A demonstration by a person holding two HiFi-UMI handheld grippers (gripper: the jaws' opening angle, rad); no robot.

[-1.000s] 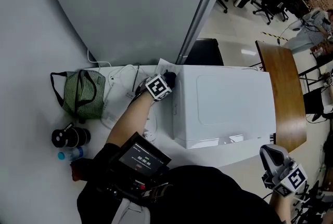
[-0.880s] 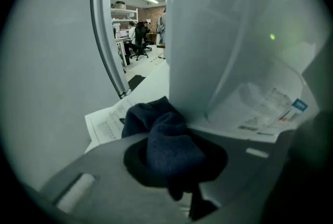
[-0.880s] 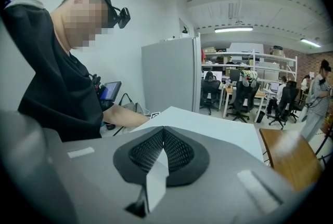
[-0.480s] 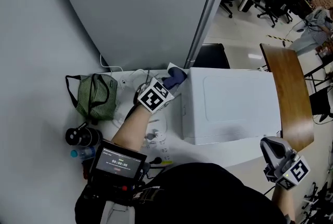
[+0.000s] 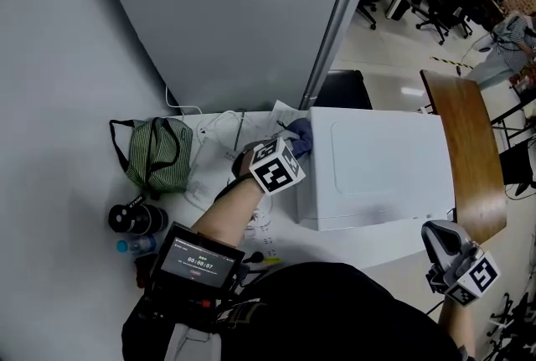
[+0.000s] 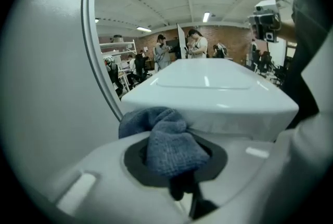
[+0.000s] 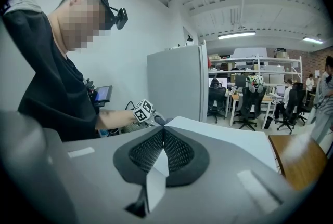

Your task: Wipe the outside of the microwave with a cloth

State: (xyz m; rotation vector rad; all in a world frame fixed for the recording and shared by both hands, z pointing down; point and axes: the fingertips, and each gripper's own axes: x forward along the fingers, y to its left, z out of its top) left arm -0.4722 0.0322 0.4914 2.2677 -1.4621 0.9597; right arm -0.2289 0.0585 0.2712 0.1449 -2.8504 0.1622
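Note:
In the head view the white microwave [image 5: 377, 171] stands on a white table [image 5: 352, 244]. My left gripper [image 5: 292, 146] is at its back-left corner, shut on a blue-grey cloth [image 5: 300, 135] that presses against the left side near the top edge. The left gripper view shows the cloth [image 6: 169, 140] bunched between the jaws of the left gripper [image 6: 174, 163], with the microwave [image 6: 208, 93] right behind it. My right gripper [image 5: 444, 255] hangs off the front right of the microwave, touching nothing. In the right gripper view its pads meet at the right gripper [image 7: 163, 140], with nothing between them.
Left of the microwave lie a green striped bag [image 5: 151, 154], white cables [image 5: 216, 137], a black cylinder [image 5: 134, 219] and a small bottle [image 5: 134, 246]. A grey partition [image 5: 251, 16] stands behind. A wooden table [image 5: 469, 150] is at the right, and a black chair [image 5: 339, 90] behind.
My left gripper has slid with the cloth a little along the microwave's left side, toward me. The right gripper has stayed where it was.

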